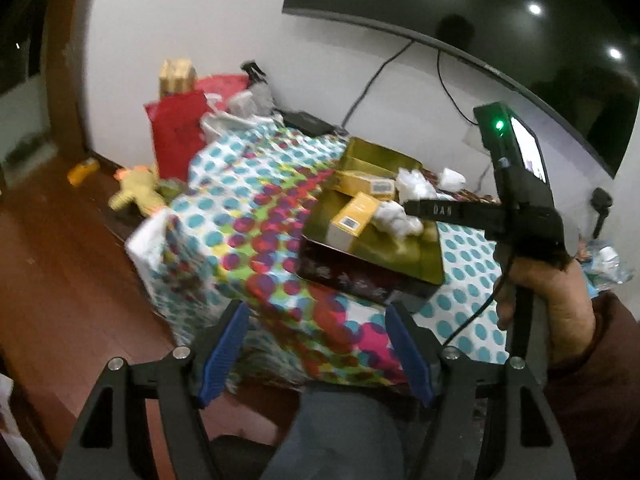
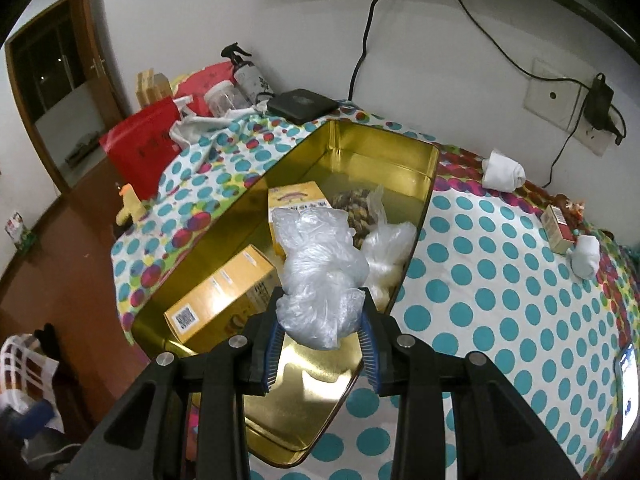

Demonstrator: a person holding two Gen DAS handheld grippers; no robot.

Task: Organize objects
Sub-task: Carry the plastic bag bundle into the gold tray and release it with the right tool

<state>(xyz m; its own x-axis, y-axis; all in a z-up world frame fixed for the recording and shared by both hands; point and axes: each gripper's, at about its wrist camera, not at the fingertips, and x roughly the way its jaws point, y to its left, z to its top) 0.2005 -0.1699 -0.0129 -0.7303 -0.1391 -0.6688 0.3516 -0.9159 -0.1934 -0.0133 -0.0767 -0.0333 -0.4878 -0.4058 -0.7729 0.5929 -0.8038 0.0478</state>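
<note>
**Black frames, blue pads, one bare hand**

Up close, the left gripper (image 1: pixel 316 344) shows matte black linkage arms with triangular cut-outs, silver round screws at each pivot, and ribbed blue fingers (image 1: pixel 224 356). At 3 o'clock in that view, the right gripper (image 1: pixel 520 216) is a black body with pale lettering on one bar, a green light and a small lit screen on top, and a thin black cable trailing down. The right hand (image 1: pixel 548 296) is bare skin, with a dark maroon sleeve (image 1: pixel 600 360) at 4 o'clock. From its own camera, the right gripper (image 2: pixel 320 320) matches: black arms, silver screws, blue ridged pads (image 2: pixel 370 348).
</note>
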